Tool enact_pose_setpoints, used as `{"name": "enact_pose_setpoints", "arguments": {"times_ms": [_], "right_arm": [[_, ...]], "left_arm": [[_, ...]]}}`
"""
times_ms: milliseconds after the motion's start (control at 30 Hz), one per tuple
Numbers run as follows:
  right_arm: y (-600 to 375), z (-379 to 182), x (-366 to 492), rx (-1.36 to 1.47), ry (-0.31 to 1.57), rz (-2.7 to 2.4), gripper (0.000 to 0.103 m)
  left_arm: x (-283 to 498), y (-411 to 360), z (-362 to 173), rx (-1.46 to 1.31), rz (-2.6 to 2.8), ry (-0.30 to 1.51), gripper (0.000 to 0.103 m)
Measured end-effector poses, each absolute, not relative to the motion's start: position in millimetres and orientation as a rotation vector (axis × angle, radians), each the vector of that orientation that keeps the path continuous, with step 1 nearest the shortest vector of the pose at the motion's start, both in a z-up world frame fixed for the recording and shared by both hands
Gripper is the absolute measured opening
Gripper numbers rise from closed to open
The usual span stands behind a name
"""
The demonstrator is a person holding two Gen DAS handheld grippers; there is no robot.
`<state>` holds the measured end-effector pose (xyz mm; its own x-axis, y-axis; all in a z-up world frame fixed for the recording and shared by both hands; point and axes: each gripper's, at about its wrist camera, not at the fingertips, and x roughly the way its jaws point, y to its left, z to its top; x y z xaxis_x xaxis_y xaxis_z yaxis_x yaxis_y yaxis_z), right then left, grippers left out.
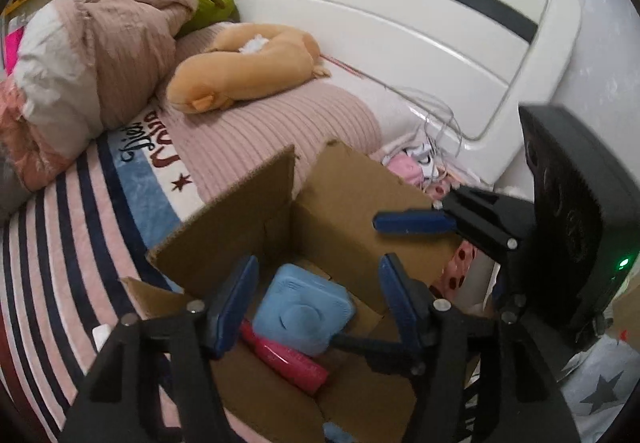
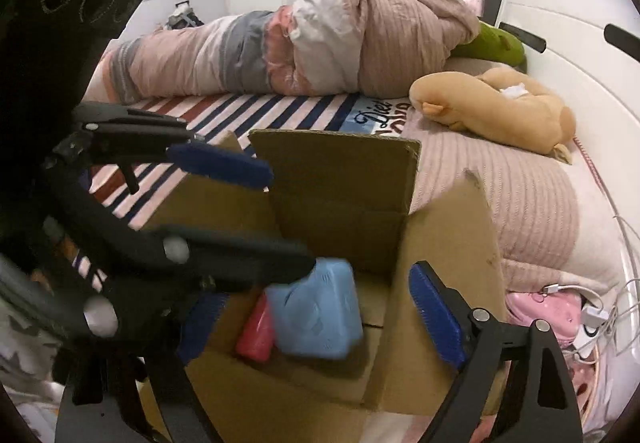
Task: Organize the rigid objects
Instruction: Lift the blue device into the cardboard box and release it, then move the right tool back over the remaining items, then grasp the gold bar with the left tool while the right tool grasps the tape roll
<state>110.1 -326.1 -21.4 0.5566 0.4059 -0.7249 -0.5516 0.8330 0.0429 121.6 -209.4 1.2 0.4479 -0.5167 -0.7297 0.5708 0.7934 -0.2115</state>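
Note:
An open cardboard box (image 1: pixel 352 199) stands on the bed. Inside it lie a light blue square case (image 1: pixel 302 313) and a pink tube-shaped object (image 1: pixel 286 359). My left gripper (image 1: pixel 316 307) hovers over the box, open, with the blue case between and below its blue-padded fingers (image 1: pixel 234 303). In the right wrist view the blue case (image 2: pixel 320 317) and pink object (image 2: pixel 256 339) sit in the box (image 2: pixel 340 179). My right gripper (image 2: pixel 316 327) is open above the box. The other gripper (image 2: pixel 224 163) crosses the left of that view.
A striped blanket (image 1: pixel 60 243) covers the bed. A tan plush toy (image 1: pixel 244 67), a rolled duvet (image 2: pixel 320 47) and a green plush (image 2: pixel 496 43) lie beyond the box. The white headboard (image 1: pixel 400 23) is behind. Pink items and white cables (image 2: pixel 560 307) lie at the right.

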Motion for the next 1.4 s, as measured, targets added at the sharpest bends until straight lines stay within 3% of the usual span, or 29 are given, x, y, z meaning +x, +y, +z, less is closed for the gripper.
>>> {"name": "enact_pose_setpoints", "arguments": {"times_ms": [367,500,667,767,833,1067,1100,1133,1400], "right_arm": [[-281,18,75,-0.117,0.674,0.700,0.087],[-224,26,59,-0.141,0.622,0.786,0.086],[-150,8,47,-0.166,0.685,0.914,0.077],[-109,-21,45,-0.191,0.765,0.949,0.068],[-82,-52,46,-0.199,0.866,0.980,0.054],[-35,-140,55,-0.283,1.065,0.913,0.035],[-34,-145,55,-0.286,1.074,0.905,0.029],[-33,-150,56,-0.294,1.081,0.893,0.014],[-37,-155,59,-0.124,1.050,0.748,0.013]], "left_arm": [[75,-86,48,0.009,-0.482,0.717,0.071],[54,-24,45,-0.001,-0.377,0.680,0.076],[31,55,15,-0.038,-0.282,0.693,0.078],[22,93,-16,-0.069,-0.258,0.727,0.078],[20,106,-34,-0.086,-0.249,0.757,0.078],[17,133,-91,-0.160,-0.257,0.857,0.078],[17,134,-97,-0.168,-0.260,0.867,0.078],[18,134,-103,-0.180,-0.266,0.876,0.078],[22,123,-127,-0.246,-0.310,0.926,0.078]]}}
